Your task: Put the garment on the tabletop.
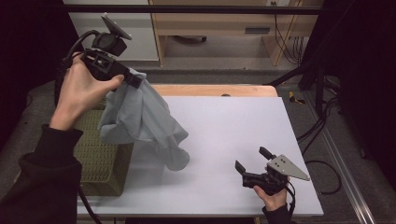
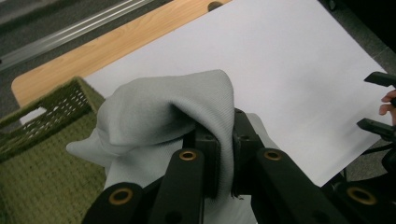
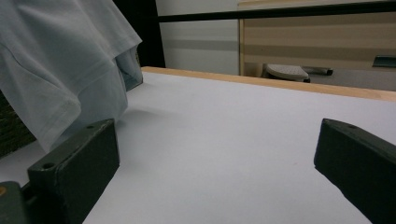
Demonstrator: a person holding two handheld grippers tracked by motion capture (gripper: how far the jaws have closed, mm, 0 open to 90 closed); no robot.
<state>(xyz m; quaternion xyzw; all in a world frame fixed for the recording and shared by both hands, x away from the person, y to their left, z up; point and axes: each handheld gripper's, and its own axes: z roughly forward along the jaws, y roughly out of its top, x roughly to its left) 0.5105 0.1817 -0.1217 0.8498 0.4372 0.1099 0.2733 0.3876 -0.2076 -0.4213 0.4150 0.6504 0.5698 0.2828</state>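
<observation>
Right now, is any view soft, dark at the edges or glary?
High view: sharp centre, black side margins, cloth shadowing the table. Left gripper view: close hand-held gripper slightly soft. Right gripper view: its near jaws blurred, no glare.

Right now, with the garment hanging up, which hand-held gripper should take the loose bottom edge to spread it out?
Right. The right hand-held gripper is open and empty, low over the table near the hanging grey garment. The left hand-held gripper is shut on the garment's top, holding it up beside the green basket.
</observation>
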